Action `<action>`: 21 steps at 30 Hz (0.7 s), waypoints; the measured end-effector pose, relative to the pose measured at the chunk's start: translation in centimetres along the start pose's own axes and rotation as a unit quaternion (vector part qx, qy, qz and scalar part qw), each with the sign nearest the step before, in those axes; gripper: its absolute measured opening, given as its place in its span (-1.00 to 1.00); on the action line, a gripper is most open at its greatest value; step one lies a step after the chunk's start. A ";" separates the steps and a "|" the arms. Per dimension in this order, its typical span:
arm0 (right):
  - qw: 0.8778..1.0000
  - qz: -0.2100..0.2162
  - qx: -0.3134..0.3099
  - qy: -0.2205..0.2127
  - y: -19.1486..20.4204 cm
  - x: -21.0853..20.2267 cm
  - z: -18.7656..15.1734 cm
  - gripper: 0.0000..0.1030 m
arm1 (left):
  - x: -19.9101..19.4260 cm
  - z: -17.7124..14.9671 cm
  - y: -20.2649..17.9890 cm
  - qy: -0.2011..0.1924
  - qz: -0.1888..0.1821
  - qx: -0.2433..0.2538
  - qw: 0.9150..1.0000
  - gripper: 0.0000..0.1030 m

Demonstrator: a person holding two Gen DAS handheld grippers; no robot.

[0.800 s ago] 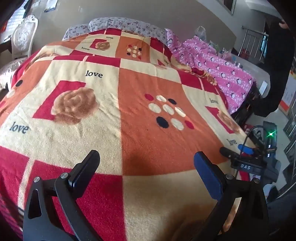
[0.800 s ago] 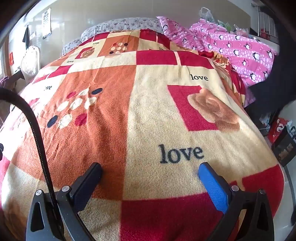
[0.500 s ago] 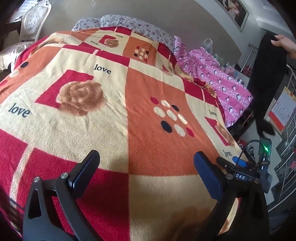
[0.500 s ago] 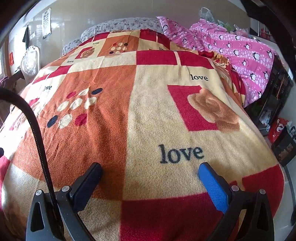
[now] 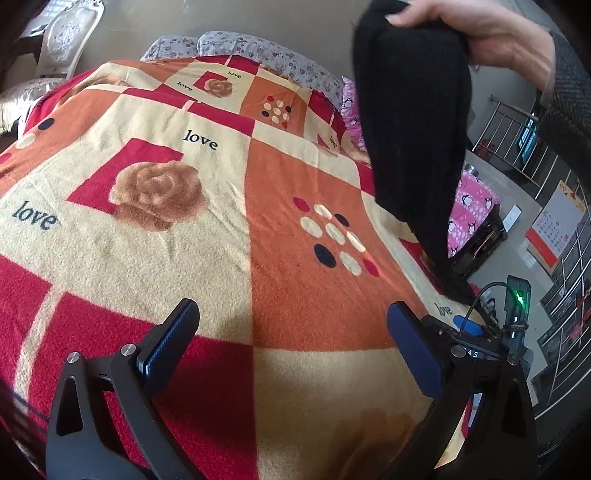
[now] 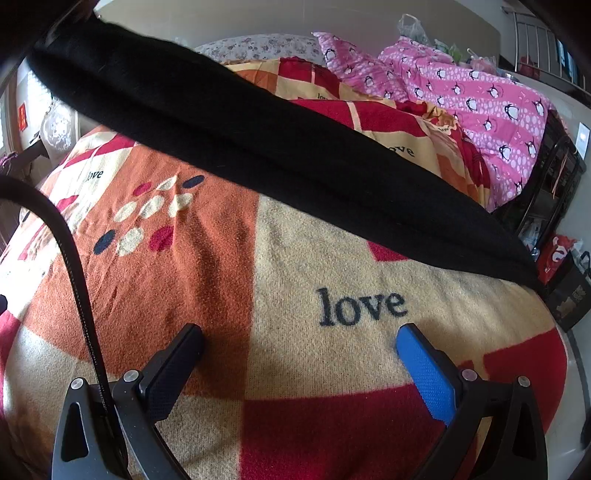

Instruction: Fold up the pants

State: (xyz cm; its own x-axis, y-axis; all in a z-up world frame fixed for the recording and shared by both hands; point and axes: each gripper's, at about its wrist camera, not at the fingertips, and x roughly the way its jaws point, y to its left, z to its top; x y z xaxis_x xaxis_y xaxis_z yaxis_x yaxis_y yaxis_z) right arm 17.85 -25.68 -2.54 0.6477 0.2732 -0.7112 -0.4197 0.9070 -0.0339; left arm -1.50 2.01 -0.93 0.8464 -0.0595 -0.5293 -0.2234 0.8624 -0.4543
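Setting: bedroom in a home. Ahead of both grippers lies a bed covered by a fleece blanket (image 5: 207,229) in red, orange and cream squares with roses and "love" lettering; floral pillows (image 5: 258,51) sit at its far end, and a pink penguin-print quilt (image 6: 480,99) is bunched far right of the right gripper. A pale ornate chair (image 5: 70,33) stands far left of the left gripper, with what may be a wall calendar (image 5: 554,225), blurred, to its right.

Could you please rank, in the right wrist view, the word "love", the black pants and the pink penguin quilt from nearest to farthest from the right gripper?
From the right gripper, jaws wide open:
1. The word "love", on the blanket just ahead, slightly right.
2. The black pants, hanging diagonally across the middle.
3. The pink penguin quilt, far back on the right.
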 end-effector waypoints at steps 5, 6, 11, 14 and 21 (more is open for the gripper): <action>1.000 0.000 0.000 0.001 -0.1 0.1 0.0 1.00 | -0.2 0.1 0.5 -0.012 -0.003 0.001 1.000 0.99; 1.000 0.000 0.000 0.001 -0.1 0.0 0.0 1.00 | -0.2 0.1 0.7 -0.011 -0.002 -0.003 1.000 0.99; 1.000 0.000 0.000 0.001 -0.1 0.1 0.1 1.00 | -0.3 0.2 1.8 -0.013 -0.011 -0.029 0.999 0.99; 1.000 0.000 0.000 0.001 -0.1 0.1 0.1 1.00 | -0.5 0.1 2.6 -0.019 -0.016 -0.051 0.998 0.99; 1.000 -0.001 0.001 0.001 -0.1 0.1 0.0 1.00 | -1.3 0.4 2.1 -0.030 -0.014 -0.043 0.999 0.99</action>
State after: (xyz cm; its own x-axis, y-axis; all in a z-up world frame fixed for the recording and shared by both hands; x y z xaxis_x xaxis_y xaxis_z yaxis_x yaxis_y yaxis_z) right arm 17.97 -25.77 -2.60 0.6472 0.2711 -0.7125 -0.4171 0.9082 -0.0333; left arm -2.91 4.09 -0.90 0.8801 -0.0497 -0.4723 -0.2378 0.8146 -0.5290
